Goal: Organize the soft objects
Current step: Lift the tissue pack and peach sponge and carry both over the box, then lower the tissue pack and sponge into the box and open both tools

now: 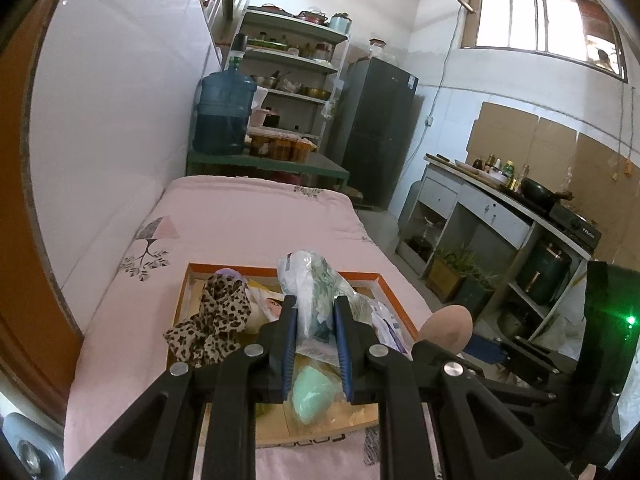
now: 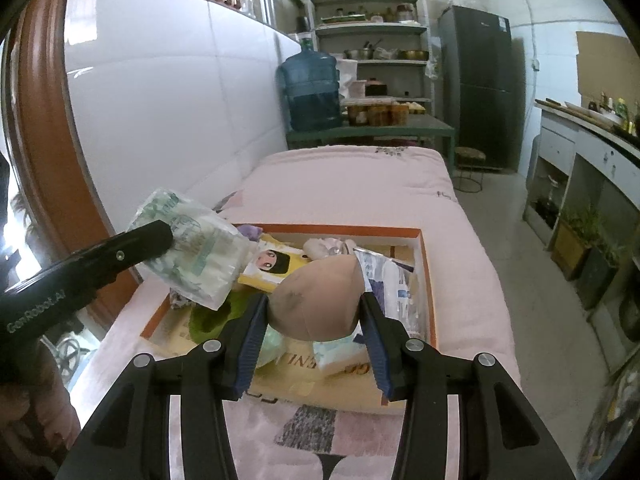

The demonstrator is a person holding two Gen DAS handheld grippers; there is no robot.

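Soft goods fill an orange-rimmed box (image 2: 426, 264) that lies on a pink quilt (image 2: 348, 188), and two of them are lifted above it. A clear plastic packet (image 1: 310, 292) with a green-and-white print is pinched between the blue pads of the left gripper (image 1: 316, 312); in the right wrist view that same packet (image 2: 196, 256) hangs at about nine o'clock from the box's centre, over its left edge. A tan padded cup (image 2: 316, 300) is clamped between the fingers of the right gripper (image 2: 314, 312), held over the box's near half; from the left wrist view it (image 1: 448, 324) pokes up at three o'clock beside the box.

Inside the box, a leopard-print cloth (image 1: 212, 324) drapes over the left rim at nine o'clock, a mint-green soft piece (image 1: 314, 394) lies at six o'clock under the left gripper, a yellow card with a cartoon face (image 2: 268, 266) sits mid-box, and a white-and-blue wrapped pack (image 2: 394, 288) rests along the right wall at three o'clock.

Beyond the quilt at twelve o'clock stand a blue water jug (image 2: 312, 88), a shelf rack (image 2: 370, 28) and a dark fridge (image 2: 478, 84)
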